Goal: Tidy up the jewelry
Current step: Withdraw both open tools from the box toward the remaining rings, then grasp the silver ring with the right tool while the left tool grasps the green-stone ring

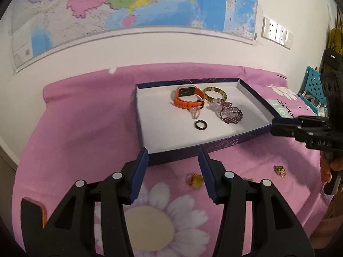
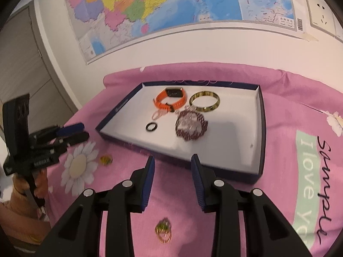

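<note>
Up close, the left tongs stand parted with nothing between their ribbed blue pads, black plastic arms spreading back from silver rivets. The right tongs are likewise parted and empty, the same blue-faced wedges on black levers. Both hover over a soft pink cloth printed with white daisies that covers the table. Just beyond the tips lies a shallow rectangular box lid, dark navy card outside with a faint swirl pattern, matt white inside. Within it sit an orange rubbery watch with a dark square face, a glossy yellow-green bangle, a small smooth black ring, a pale pink translucent piece, and a dark-red beaded bracelet bunched in a lumpy heap. Outside the lid, on the cloth, rest an amber glassy bead ring and a gold-toned ring with green stones, the latter under the right tongs. Behind, a glossy coloured map hangs on the white wall.
</note>
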